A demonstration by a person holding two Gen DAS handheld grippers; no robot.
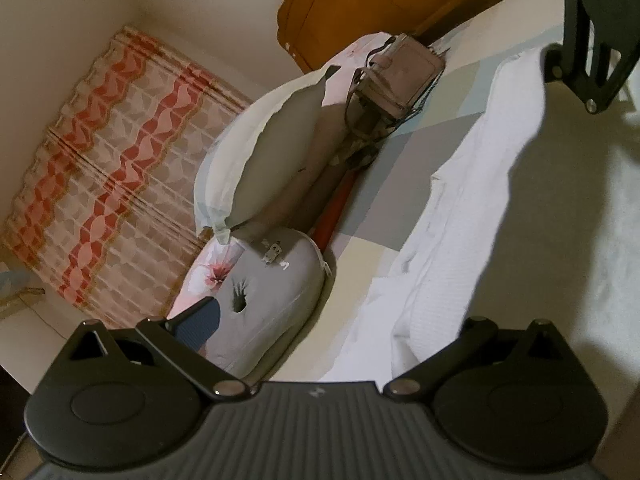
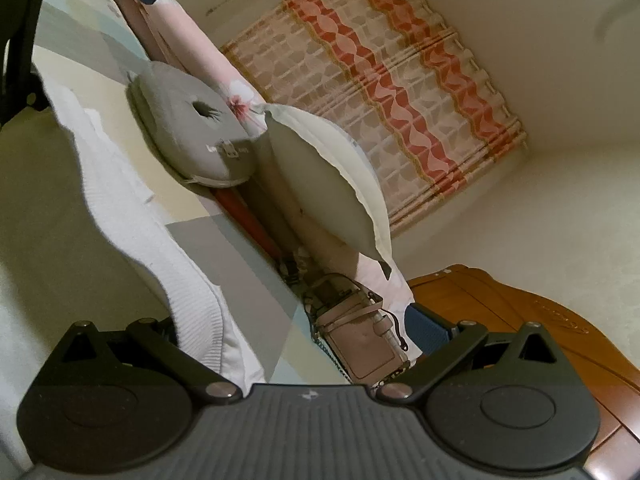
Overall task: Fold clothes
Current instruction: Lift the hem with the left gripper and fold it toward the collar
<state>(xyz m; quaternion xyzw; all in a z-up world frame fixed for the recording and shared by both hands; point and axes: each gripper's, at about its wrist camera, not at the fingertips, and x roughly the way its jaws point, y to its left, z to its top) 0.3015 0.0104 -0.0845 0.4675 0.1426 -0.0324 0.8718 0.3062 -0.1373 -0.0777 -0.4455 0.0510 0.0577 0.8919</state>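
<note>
A white knitted garment (image 1: 472, 216) lies on the bed and rises over the right side of the left wrist view. My left gripper (image 1: 332, 332) has its jaws wide apart; its left blue pad (image 1: 200, 322) is bare and the right finger is hidden under the cloth. The garment also shows in the right wrist view (image 2: 132, 224), draped over the left side. My right gripper (image 2: 300, 332) has its jaws wide apart too; its right blue pad (image 2: 428, 330) is bare and the left finger is covered by cloth. Whether either holds the garment is hidden.
On the bed (image 1: 412, 160) lie a grey pillow (image 1: 276, 148), a grey round cushion (image 1: 272, 300), and a pink handbag (image 1: 404, 76). A wooden headboard (image 1: 360, 4) and a red-patterned curtain (image 1: 108, 176) stand behind. The other gripper (image 1: 596, 36) is at top right.
</note>
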